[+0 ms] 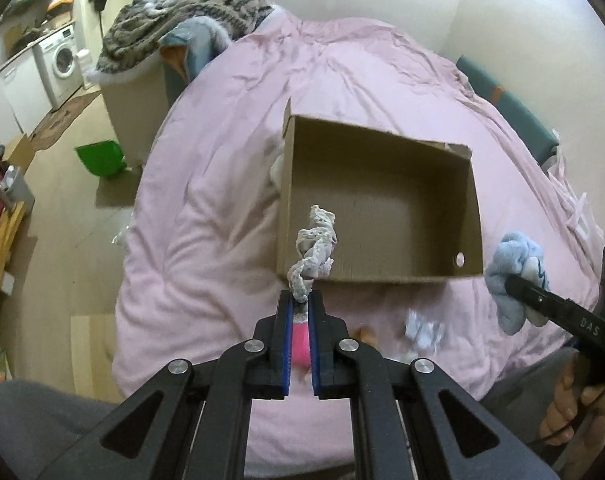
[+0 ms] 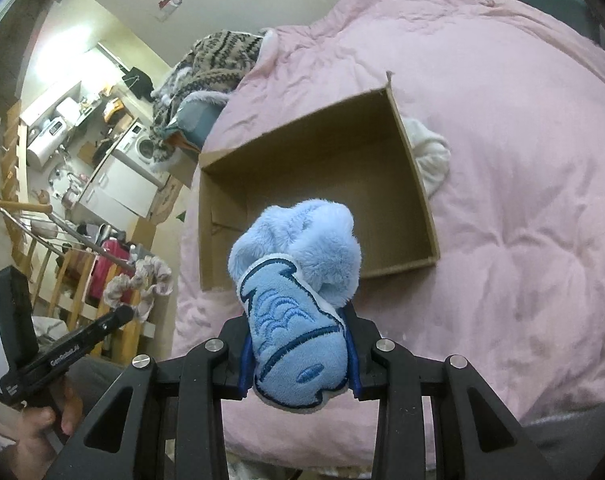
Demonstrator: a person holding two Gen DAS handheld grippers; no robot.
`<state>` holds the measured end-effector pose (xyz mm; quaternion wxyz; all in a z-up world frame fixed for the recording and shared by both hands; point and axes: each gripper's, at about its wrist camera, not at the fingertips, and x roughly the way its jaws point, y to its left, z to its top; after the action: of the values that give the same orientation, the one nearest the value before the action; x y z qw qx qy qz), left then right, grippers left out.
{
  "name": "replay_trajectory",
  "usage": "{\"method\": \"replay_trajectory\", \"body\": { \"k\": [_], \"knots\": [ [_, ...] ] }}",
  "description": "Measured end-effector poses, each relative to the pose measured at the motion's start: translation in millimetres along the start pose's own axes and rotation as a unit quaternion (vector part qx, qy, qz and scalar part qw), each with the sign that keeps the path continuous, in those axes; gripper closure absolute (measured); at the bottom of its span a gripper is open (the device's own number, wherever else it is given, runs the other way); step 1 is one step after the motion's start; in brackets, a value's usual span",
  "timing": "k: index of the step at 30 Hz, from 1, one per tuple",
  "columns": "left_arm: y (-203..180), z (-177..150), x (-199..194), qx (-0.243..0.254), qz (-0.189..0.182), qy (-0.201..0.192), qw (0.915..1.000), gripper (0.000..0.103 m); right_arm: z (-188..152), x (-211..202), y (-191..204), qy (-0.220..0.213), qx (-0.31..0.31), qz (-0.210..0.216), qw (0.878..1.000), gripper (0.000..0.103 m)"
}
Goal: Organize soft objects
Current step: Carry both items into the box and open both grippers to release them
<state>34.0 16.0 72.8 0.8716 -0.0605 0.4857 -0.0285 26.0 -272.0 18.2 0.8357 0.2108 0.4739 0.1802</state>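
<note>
An open cardboard box (image 1: 382, 208) lies on the pink duvet (image 1: 222, 184); it also shows in the right wrist view (image 2: 322, 168), and its inside looks bare. My left gripper (image 1: 300, 300) is shut on a pale frilly scrunchie (image 1: 314, 244) and holds it above the box's near edge. The scrunchie also shows in the right wrist view (image 2: 142, 284). My right gripper (image 2: 298, 328) is shut on a light blue plush toy (image 2: 298, 276), held above the duvet near the box; it shows at the right in the left wrist view (image 1: 514, 276).
A white soft item (image 2: 430, 152) lies against the box's side on the duvet. Small pale items (image 1: 422, 328) lie on the duvet near me. A patterned knit blanket (image 1: 190, 12) is heaped at the bed's far end. A green bin (image 1: 100, 158) stands on the floor at left.
</note>
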Motion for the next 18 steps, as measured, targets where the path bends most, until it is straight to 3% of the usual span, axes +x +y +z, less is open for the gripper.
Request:
{"method": "replay_trajectory", "body": {
  "k": [9, 18],
  "knots": [
    [-26, 41, 60, 0.044, -0.012, -0.003, 0.9990, 0.096, 40, 35, 1, 0.002, -0.028, -0.029, 0.999, 0.066],
    [-48, 57, 117, 0.072, 0.000, 0.002, 0.9974, 0.096, 63, 85, -13, 0.020, -0.018, -0.049, 0.998, 0.066]
  ]
}}
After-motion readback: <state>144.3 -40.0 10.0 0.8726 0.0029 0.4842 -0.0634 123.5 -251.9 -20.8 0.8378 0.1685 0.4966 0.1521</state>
